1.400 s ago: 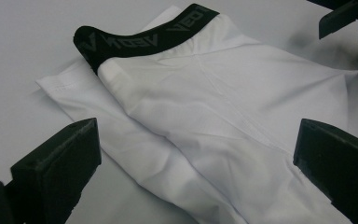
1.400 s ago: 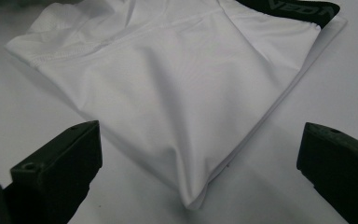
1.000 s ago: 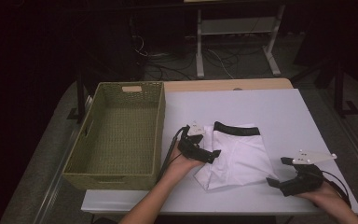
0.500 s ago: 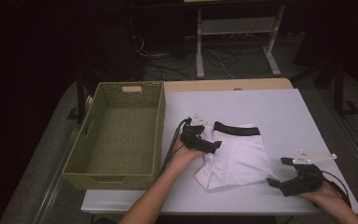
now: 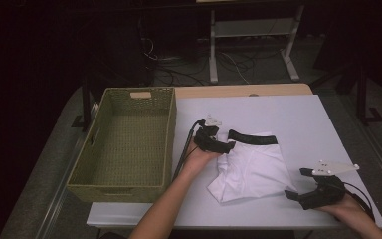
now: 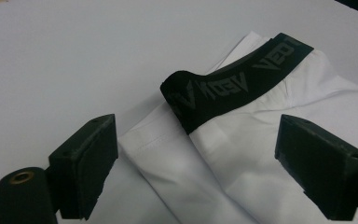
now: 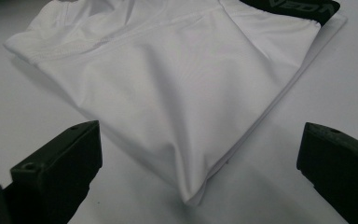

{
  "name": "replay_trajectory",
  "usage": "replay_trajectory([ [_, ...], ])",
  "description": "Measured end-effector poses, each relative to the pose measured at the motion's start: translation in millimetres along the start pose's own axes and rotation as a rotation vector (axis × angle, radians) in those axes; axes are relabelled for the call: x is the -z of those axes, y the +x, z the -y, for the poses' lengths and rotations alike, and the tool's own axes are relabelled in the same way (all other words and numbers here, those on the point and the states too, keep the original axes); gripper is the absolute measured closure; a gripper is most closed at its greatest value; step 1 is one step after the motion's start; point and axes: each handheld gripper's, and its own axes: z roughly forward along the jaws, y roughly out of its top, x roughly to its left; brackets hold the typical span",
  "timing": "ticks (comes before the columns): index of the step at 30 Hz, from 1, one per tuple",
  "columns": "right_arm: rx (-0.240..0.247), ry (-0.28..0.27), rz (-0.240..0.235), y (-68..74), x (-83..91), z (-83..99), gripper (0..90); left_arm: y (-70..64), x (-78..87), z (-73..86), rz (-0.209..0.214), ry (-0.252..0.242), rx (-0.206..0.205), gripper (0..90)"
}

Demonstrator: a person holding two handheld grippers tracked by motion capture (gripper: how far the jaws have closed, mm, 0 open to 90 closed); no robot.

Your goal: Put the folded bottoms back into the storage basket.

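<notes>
- White folded garment [image 5: 251, 169] with a black waistband [image 5: 252, 138] lies flat on the white surface [image 5: 298, 114], near its middle, just right of the woven basket [image 5: 129, 144].
- Basket stands at the left edge of the surface, well apart from the right tool.
- Left tool [image 5: 218, 144] sits at the garment's upper-left corner, beside the waistband end. Jaws spread wide.
- Left gripper view: left tool [image 6: 196, 154] has the curled-up end of the waistband [image 6: 223, 91] and a white fold of the garment [image 6: 223, 172] between its jaws; neither jaw presses the cloth.
- Right tool [image 5: 298, 183] rests low on the surface, near the garment's lower-right edge but apart from it. Jaws spread, nothing pinched.
- Right gripper view: right tool [image 7: 200, 177] faces a pointed lower corner of the garment [image 7: 168, 88], which lies between the jaws without touching them; waistband [image 7: 293, 7] at the far top.
- Cable trails from the left tool down along the basket's side.
</notes>
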Motion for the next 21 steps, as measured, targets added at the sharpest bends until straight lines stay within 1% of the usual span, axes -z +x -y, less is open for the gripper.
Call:
replay_trajectory([
  [5, 0.000, 0.000, 0.000, -0.2, 0.1, 0.2, 0.3, 2.8, -7.6, -1.9, 0.000, 0.029, 0.007, 13.8],
  [7, 0.001, 0.000, 0.000, -0.3, 0.1, 0.3, 0.2, 4.4, -10.4, -2.3, -0.008, 0.038, 0.007, 13.8],
  [12, 0.001, 0.000, 0.001, -0.4, 0.2, 0.6, 0.2, 8.9, -15.5, -3.9, -0.020, 0.046, 0.013, 13.8],
  [14, 0.002, 0.002, 0.000, -0.4, 0.1, 0.6, 0.3, 9.5, -17.7, -4.8, -0.015, 0.041, 0.019, 13.8],
  [17, 0.001, 0.001, 0.000, -0.5, 0.1, 0.9, 0.2, 11.1, -20.8, -5.5, -0.018, 0.047, 0.017, 14.2],
  [21, 0.003, 0.003, 0.000, -0.6, 0.0, 1.3, 0.2, 13.6, -24.0, -4.7, -0.021, 0.059, 0.030, 15.3],
])
